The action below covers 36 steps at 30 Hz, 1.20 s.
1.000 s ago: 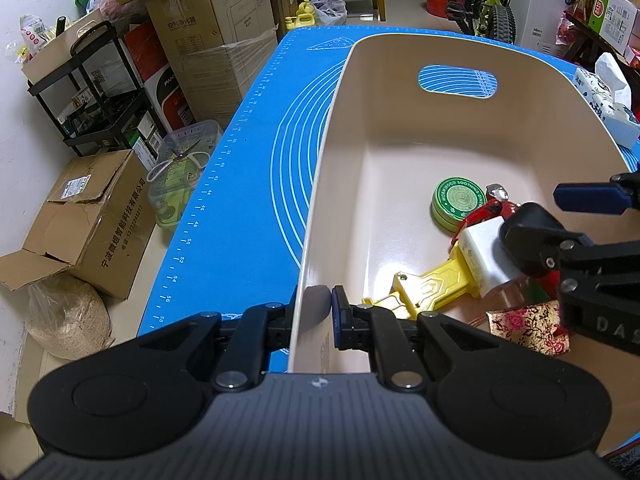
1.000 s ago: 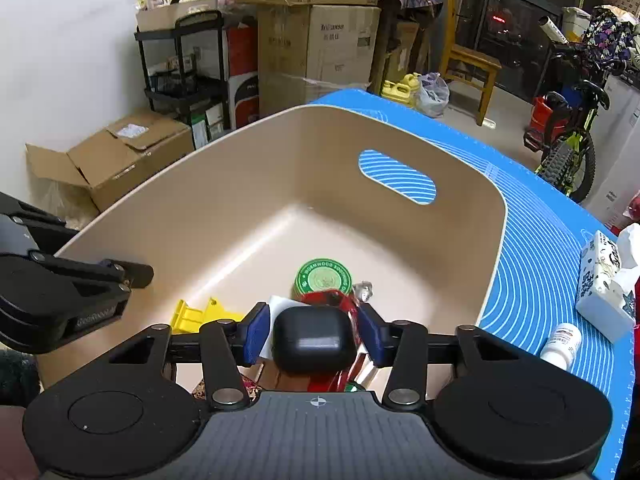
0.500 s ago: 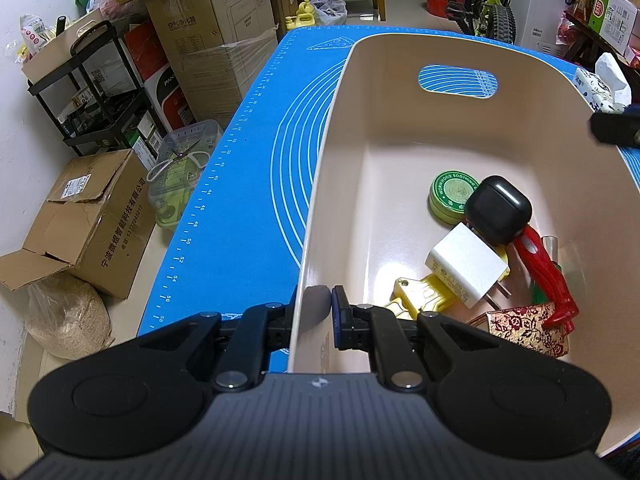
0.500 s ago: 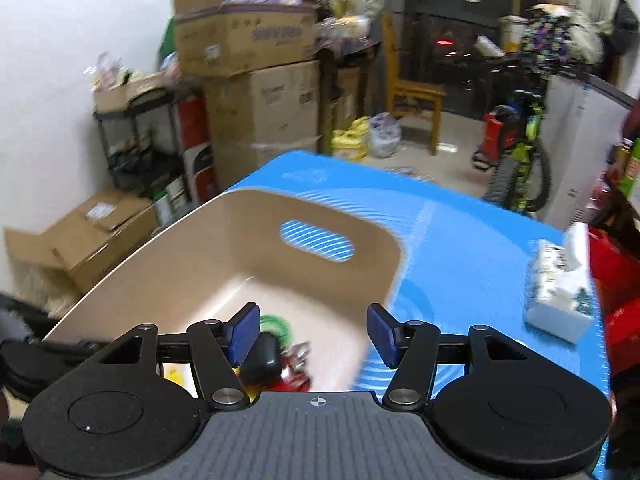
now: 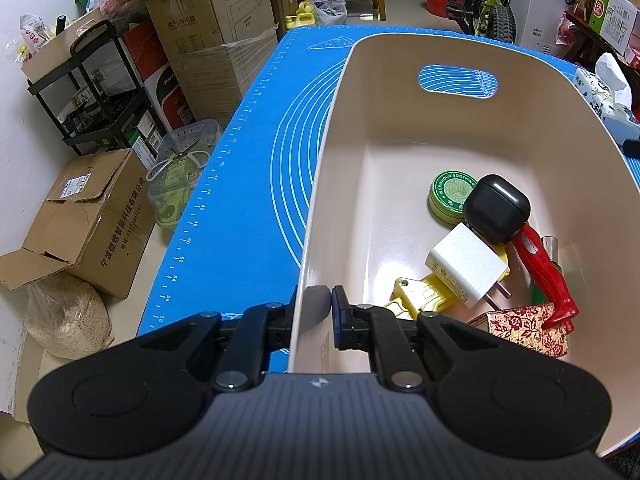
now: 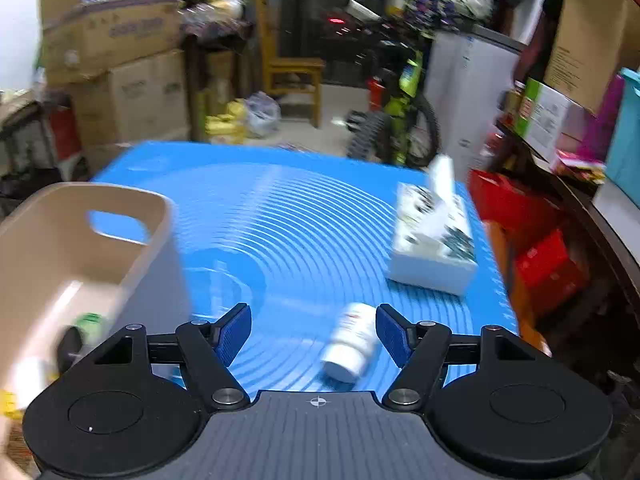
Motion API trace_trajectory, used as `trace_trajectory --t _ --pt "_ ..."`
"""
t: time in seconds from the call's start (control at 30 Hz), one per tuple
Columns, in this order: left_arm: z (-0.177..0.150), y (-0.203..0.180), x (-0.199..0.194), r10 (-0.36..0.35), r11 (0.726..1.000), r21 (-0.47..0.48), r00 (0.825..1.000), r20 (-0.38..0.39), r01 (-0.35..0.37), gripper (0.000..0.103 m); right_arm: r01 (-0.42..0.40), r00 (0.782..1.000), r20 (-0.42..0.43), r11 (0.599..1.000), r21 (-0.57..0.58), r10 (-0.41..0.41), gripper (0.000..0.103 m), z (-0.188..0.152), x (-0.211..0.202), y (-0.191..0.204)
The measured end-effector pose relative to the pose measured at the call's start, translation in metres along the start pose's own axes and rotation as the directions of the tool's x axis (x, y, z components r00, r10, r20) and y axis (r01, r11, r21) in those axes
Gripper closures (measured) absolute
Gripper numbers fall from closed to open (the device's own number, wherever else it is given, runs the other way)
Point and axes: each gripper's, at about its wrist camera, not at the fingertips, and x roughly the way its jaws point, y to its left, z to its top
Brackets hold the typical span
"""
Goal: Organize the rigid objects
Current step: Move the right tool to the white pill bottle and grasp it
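Note:
My left gripper (image 5: 318, 308) is shut on the near rim of the beige bin (image 5: 320, 208). Inside the bin lie a black earbud case (image 5: 496, 208), a green tin (image 5: 450, 198), a white charger (image 5: 468, 270), a yellow tool (image 5: 420, 294), a red-handled tool (image 5: 544, 272) and a floral box (image 5: 528, 330). My right gripper (image 6: 314, 330) is open and empty over the blue mat (image 6: 288, 232). A white pill bottle (image 6: 352, 342) lies on its side between its fingers, near the right finger. The bin (image 6: 72, 240) shows at the left of the right wrist view.
A tissue box (image 6: 434, 240) stands on the mat at the far right, also at the edge of the left wrist view (image 5: 608, 96). Cardboard boxes (image 5: 224, 36), a black shelf (image 5: 96, 92) and a bicycle (image 6: 400, 120) surround the table. A dark cabinet (image 6: 580, 260) borders the right side.
My right gripper opened and let the black earbud case drop into the bin, then swung right out of the bin to over the pill bottle. My left gripper has not moved.

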Motion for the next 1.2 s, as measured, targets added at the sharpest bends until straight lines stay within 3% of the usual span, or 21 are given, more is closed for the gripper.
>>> trace_trajectory --t 0.17,0.5,0.63,0.73,1.2 --pt "0.0 0.0 0.0 0.0 1.0 0.0 1.0 0.0 0.0 0.088 0.056 0.997 -0.051 0.998 0.001 -0.056 0.028 -0.01 0.033 -0.014" --pt "0.0 0.0 0.0 0.0 1.0 0.001 1.0 0.0 0.0 0.088 0.06 0.994 -0.098 0.997 0.058 -0.054 0.03 -0.019 0.077 -0.026" --pt "0.0 0.0 0.0 0.0 1.0 0.002 1.0 0.0 0.0 0.088 0.048 0.993 -0.115 0.996 0.073 -0.039 0.05 -0.021 0.083 -0.026" --pt "0.0 0.0 0.0 0.0 1.0 0.001 1.0 0.0 0.0 0.088 0.04 0.993 -0.112 0.996 0.078 -0.031 0.059 -0.023 0.081 -0.027" --pt "0.0 -0.001 0.002 -0.001 1.0 -0.003 1.0 -0.001 0.001 0.088 0.0 1.0 -0.027 0.993 0.118 0.003 0.059 -0.012 0.026 -0.027"
